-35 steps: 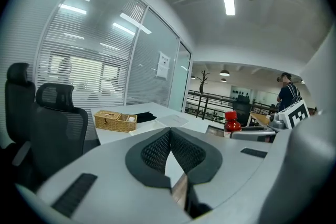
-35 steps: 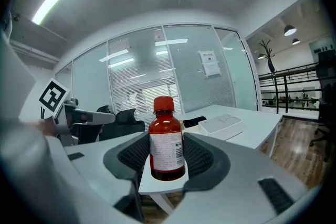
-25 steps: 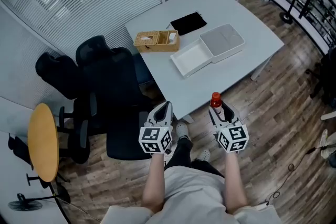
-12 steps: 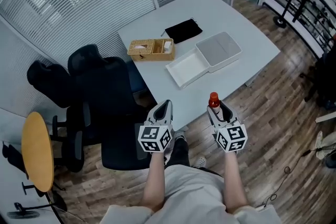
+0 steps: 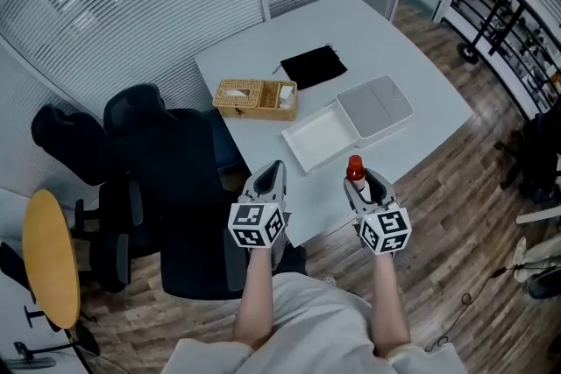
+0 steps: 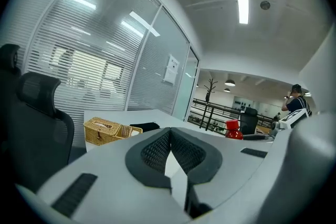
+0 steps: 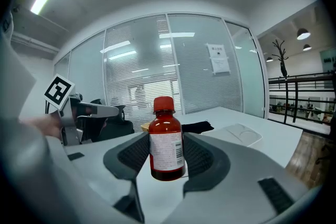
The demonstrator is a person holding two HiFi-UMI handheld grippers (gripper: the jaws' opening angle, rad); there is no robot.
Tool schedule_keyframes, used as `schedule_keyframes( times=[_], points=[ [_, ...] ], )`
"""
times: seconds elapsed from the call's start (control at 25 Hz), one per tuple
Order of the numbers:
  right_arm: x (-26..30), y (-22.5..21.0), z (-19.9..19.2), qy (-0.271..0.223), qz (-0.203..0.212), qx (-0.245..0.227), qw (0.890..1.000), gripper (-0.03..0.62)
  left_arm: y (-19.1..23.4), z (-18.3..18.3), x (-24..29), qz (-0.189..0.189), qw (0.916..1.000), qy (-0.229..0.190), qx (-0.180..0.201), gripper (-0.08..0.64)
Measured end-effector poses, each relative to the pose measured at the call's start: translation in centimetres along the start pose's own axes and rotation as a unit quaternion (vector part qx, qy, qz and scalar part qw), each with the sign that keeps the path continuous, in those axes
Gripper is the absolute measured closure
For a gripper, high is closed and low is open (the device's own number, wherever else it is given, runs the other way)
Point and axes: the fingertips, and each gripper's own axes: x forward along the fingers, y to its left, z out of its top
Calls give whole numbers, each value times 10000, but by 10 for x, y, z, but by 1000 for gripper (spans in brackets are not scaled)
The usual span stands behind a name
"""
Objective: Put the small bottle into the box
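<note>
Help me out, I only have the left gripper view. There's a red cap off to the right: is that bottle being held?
Observer: Yes. The right gripper view shows the right gripper shut on the small bottle, upright between its fingers.
Operator: Is the box open?
Observer: Yes. The head view shows the white box open on the table, with its lid lying right beside it.
Operator: Is the bottle above the box?
Observer: No. In the head view it shows near the table's near edge, short of the box.
</note>
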Motion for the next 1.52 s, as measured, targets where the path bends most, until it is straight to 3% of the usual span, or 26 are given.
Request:
schedule_keyframes(
  times=[0.44,0.64,0.88,1.08,1.32,1.52],
  points=[
    [75,-18,23,91,-186,88,9997,383,45,35,60,-232,9997,36,61,532],
    [101,-21,27,219,-232,-27,9995,383,55,33,79,-530,9980,238,245,532],
    [135,-26,21,844,193,-606,9944,383,62,15,91,-975,9931,494,434,532],
    [156,-24,12,1348,554,-708,9868,383,66,5,93,-1251,9898,573,356,532],
    [165,-27,-22,1980,677,-952,9732,383,69,-1,95,-1364,9889,549,198,531],
    [173,-35,-32,2215,763,-1129,9656,383,68,-5,97,-1361,9889,587,137,532]
  ],
)
